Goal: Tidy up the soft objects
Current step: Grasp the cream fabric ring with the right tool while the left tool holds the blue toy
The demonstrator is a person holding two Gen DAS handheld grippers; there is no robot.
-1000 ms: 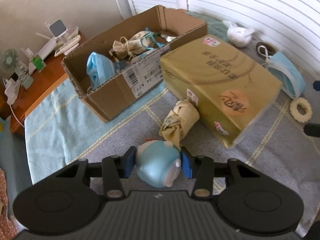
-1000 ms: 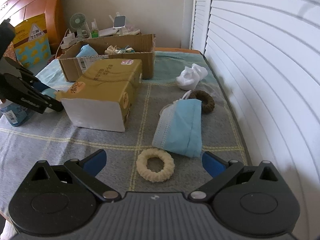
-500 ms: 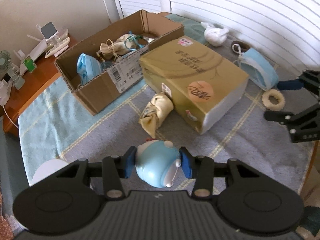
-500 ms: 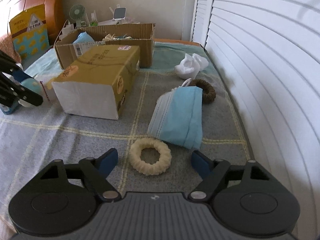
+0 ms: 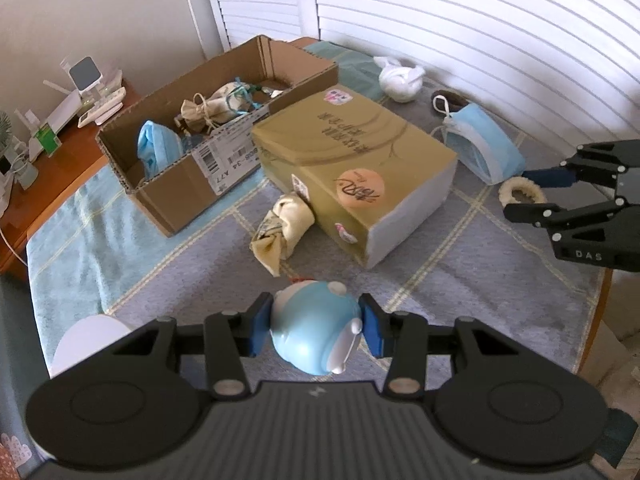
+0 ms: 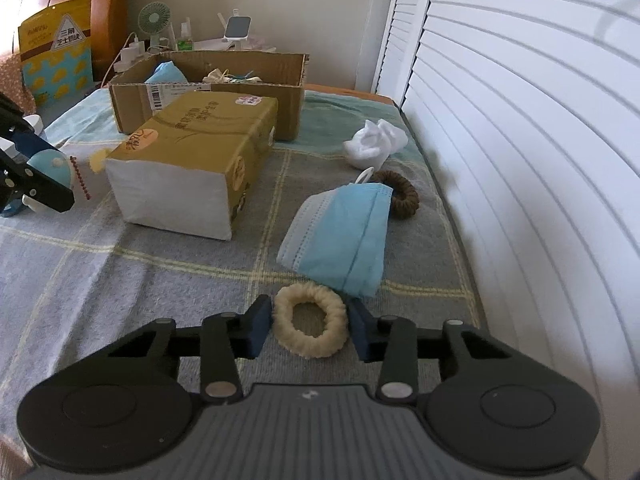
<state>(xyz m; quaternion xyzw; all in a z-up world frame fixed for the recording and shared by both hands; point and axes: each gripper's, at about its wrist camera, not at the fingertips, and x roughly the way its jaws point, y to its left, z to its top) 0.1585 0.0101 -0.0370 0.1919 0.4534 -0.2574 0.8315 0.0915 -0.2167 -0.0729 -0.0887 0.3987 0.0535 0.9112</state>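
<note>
Checked grey blanket (image 6: 160,280) by shuttered window. Left gripper (image 5: 316,326) clenched on blue plush toy (image 5: 316,332), lifted clear, likely for carry to cardboard box (image 5: 180,184). Right gripper (image 6: 308,330) brackets cream scrunchie (image 6: 310,326) lying on the blanket; grip closure cannot be confirmed.

A round blue-and-white plush toy (image 5: 316,328) hangs clamped above the blanket's near edge; a cream scrunchie (image 6: 309,326) lies flat beside a folded blue mask (image 6: 342,238) near the right edge.
</note>
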